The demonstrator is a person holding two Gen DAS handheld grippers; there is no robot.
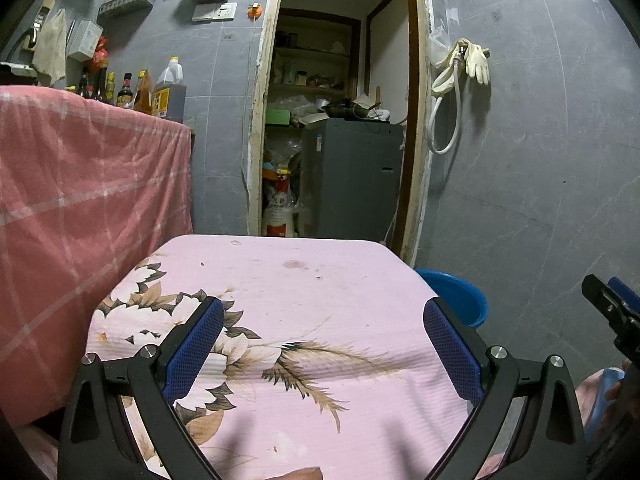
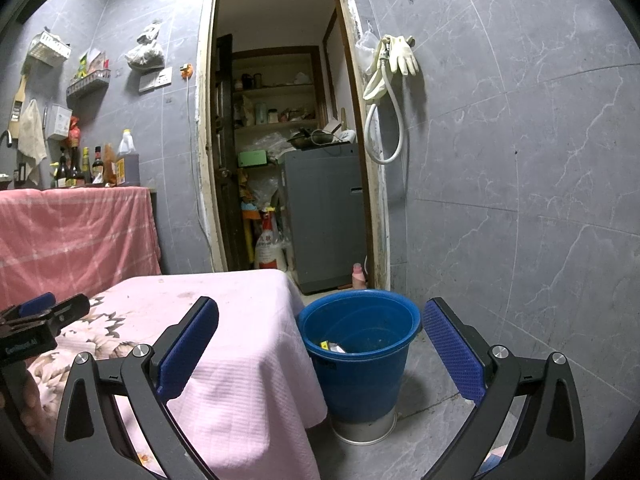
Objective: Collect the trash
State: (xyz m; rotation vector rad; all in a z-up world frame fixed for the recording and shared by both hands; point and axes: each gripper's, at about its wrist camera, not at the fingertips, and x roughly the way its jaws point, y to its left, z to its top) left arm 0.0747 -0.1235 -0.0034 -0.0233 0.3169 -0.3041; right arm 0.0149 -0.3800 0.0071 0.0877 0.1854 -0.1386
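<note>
A blue bucket [image 2: 360, 352] stands on the floor at the right of a small table covered with a pink flowered cloth [image 1: 288, 320]. Small scraps of trash [image 2: 332, 347] lie at the bucket's bottom. My left gripper [image 1: 323, 320] is open and empty above the cloth. My right gripper [image 2: 320, 320] is open and empty, held in front of the bucket and the table's right edge [image 2: 288, 344]. The bucket's rim also shows in the left wrist view [image 1: 460, 292]. No loose trash shows on the cloth.
A counter draped in a pink checked cloth [image 1: 80, 200] with sauce bottles [image 1: 132, 92] stands at the left. A doorway [image 2: 280, 140] behind the table opens on a grey appliance [image 2: 324, 216]. A grey tiled wall [image 2: 520, 160] with hanging gloves [image 2: 400, 56] is at the right.
</note>
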